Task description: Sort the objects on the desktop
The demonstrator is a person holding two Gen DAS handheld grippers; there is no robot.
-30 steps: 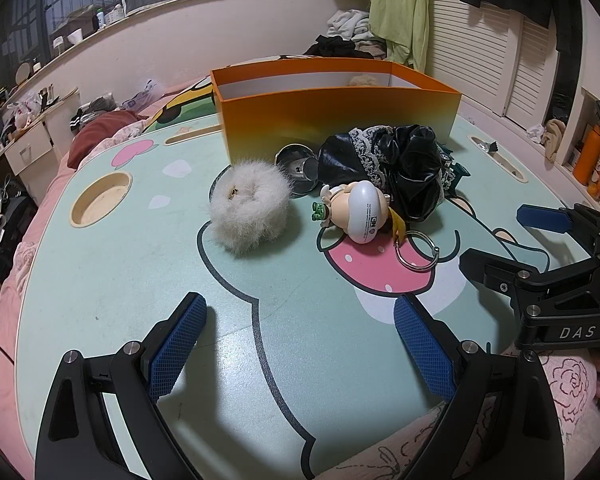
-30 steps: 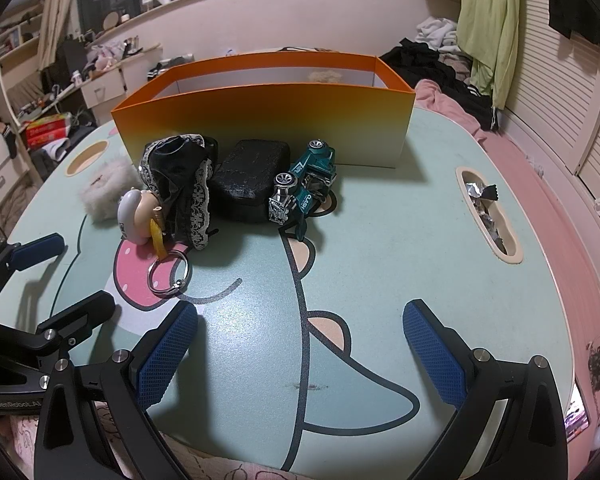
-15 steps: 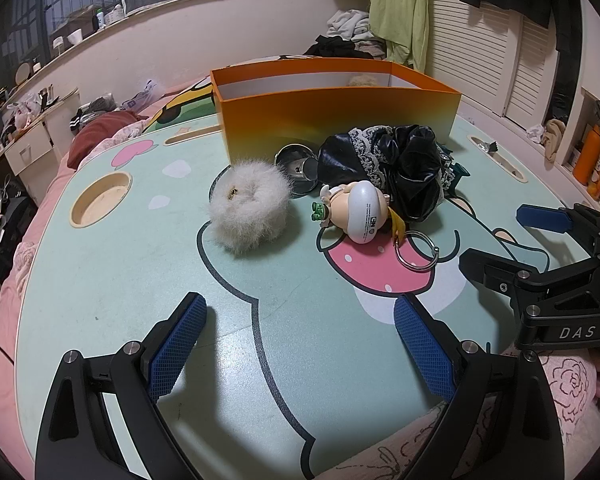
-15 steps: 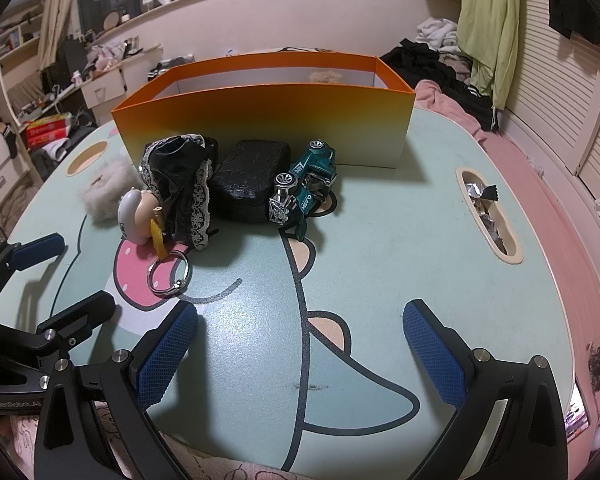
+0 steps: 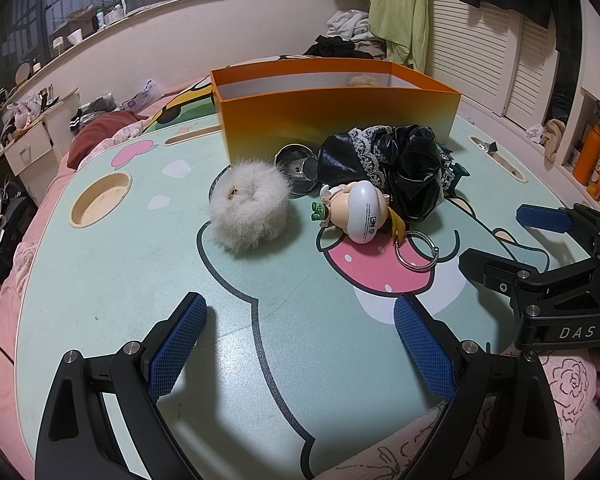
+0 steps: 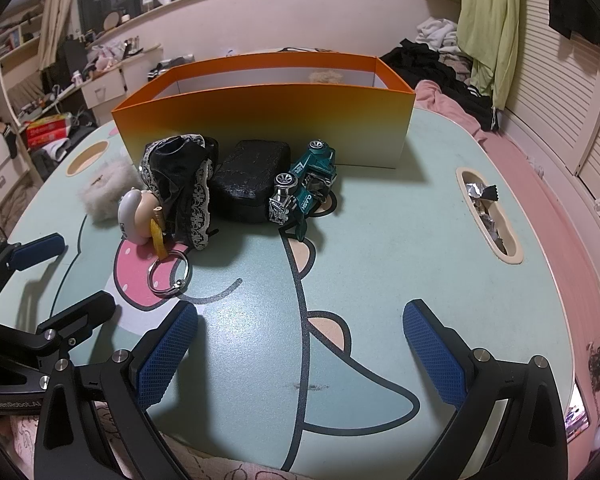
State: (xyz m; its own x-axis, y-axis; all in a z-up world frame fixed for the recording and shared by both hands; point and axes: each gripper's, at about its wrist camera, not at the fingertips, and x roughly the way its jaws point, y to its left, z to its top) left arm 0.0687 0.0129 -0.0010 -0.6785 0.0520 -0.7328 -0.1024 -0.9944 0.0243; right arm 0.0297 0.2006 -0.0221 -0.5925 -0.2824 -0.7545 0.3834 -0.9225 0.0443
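Orange box (image 5: pixel 340 120) holds fluff (partly hidden).

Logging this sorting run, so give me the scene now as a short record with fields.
surface: cartoon-print table
container: orange box, open top, at the far side
loose items: fluffy white pompom, figurine keychain, black lace cloth, black case, teal toy car
left hand-held gripper: open, holding nothing
right hand-held gripper: open, holding nothing

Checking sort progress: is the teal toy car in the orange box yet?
No, the teal toy car sits on the table in front of the orange box.
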